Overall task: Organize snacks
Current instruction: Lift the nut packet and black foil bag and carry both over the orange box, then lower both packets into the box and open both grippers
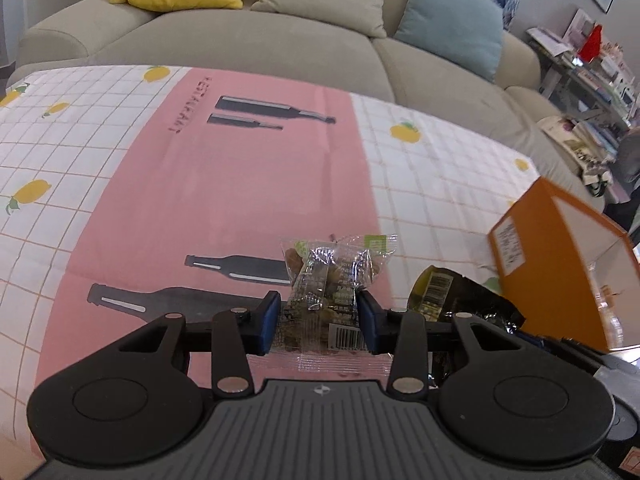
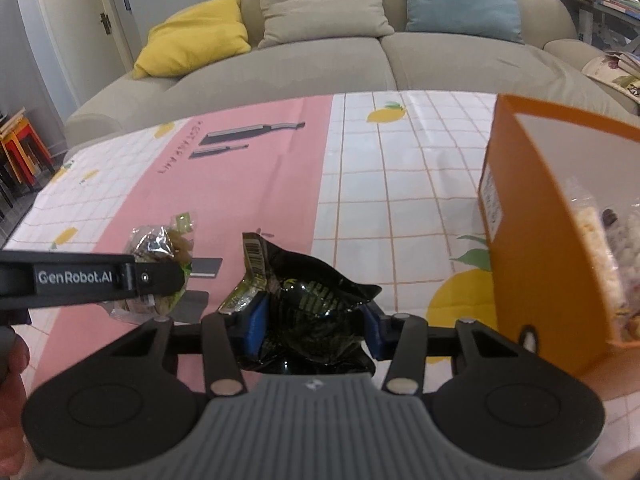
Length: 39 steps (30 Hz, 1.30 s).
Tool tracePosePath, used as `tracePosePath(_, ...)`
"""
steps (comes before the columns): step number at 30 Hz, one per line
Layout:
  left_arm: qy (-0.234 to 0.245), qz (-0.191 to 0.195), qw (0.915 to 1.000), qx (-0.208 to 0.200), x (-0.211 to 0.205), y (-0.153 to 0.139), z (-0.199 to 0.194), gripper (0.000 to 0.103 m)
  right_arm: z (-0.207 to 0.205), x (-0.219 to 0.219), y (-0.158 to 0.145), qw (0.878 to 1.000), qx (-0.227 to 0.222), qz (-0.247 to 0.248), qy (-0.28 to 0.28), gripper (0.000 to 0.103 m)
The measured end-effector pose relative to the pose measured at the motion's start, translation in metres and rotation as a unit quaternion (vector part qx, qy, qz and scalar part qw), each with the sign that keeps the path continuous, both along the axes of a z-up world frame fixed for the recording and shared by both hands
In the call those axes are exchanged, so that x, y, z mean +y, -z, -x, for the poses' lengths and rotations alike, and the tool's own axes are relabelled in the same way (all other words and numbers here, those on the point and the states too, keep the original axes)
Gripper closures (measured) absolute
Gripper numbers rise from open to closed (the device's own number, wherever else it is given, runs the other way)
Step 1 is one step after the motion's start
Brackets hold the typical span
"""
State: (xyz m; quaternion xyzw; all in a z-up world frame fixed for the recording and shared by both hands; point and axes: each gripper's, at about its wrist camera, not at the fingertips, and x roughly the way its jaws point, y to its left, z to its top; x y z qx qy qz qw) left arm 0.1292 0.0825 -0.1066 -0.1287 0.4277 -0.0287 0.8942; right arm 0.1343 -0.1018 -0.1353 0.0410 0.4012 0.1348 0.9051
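A desk under a pink-and-lemon cloth (image 1: 208,184) fronts a beige sofa (image 1: 256,40); left gripper (image 1: 318,316) jaws clamp a clear snack packet (image 1: 332,280), right gripper (image 2: 314,320) jaws a black packet (image 2: 316,296), beside an orange box (image 2: 532,216)

My left wrist camera looks down along its fingers across the table (image 1: 240,184) toward the sofa (image 1: 280,44). My right one, close beside it, faces likewise. Both share the pink centre strip, the far edge and the orange box (image 1: 560,264) at right.

Glossy crinkled black plastic packet (image 2: 316,304)
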Motion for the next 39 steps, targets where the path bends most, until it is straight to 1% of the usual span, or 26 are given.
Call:
tracePosePath(5,0.013,-0.003,0.9997,-0.018,-0.015,-0.026,0.013,0.057,0.015,-0.016,-0.022,1.0,-0.011,-0.015,0.007,0.056)
tracePosePath(10,0.029,0.005,0.9989,-0.037,-0.031,-0.051,0.024,0.057,0.031,-0.039,-0.049,0.999,-0.034,-0.033,0.022,0.056)
tracePosePath(16,0.063,0.011,0.9963,-0.057,-0.06,-0.079,0.032,0.057,0.046,-0.073,-0.079,0.996,-0.056,-0.054,0.043,0.056)
tracePosePath(19,0.087,0.015,0.994,-0.064,-0.08,-0.09,0.03,0.057,0.052,-0.091,-0.092,0.995,-0.066,-0.051,0.048,0.056)
tracePosePath(24,0.135,0.019,0.988,-0.072,-0.12,-0.106,0.02,0.057,0.057,-0.133,-0.111,0.994,-0.068,-0.061,0.065,0.057)
tracePosePath(29,0.176,0.025,0.9819,-0.066,-0.163,-0.113,0.002,0.057,0.051,-0.181,-0.129,0.992,-0.062,-0.057,0.09,0.057)
tracePosePath(35,0.221,0.027,0.9734,-0.054,-0.206,-0.115,-0.026,0.057,0.032,-0.237,-0.146,0.992,-0.048,-0.029,0.116,0.057)
tracePosePath(39,0.256,0.029,0.9652,-0.046,-0.231,-0.115,-0.043,0.057,0.016,-0.271,-0.152,0.991,-0.036,0.002,0.131,0.057)
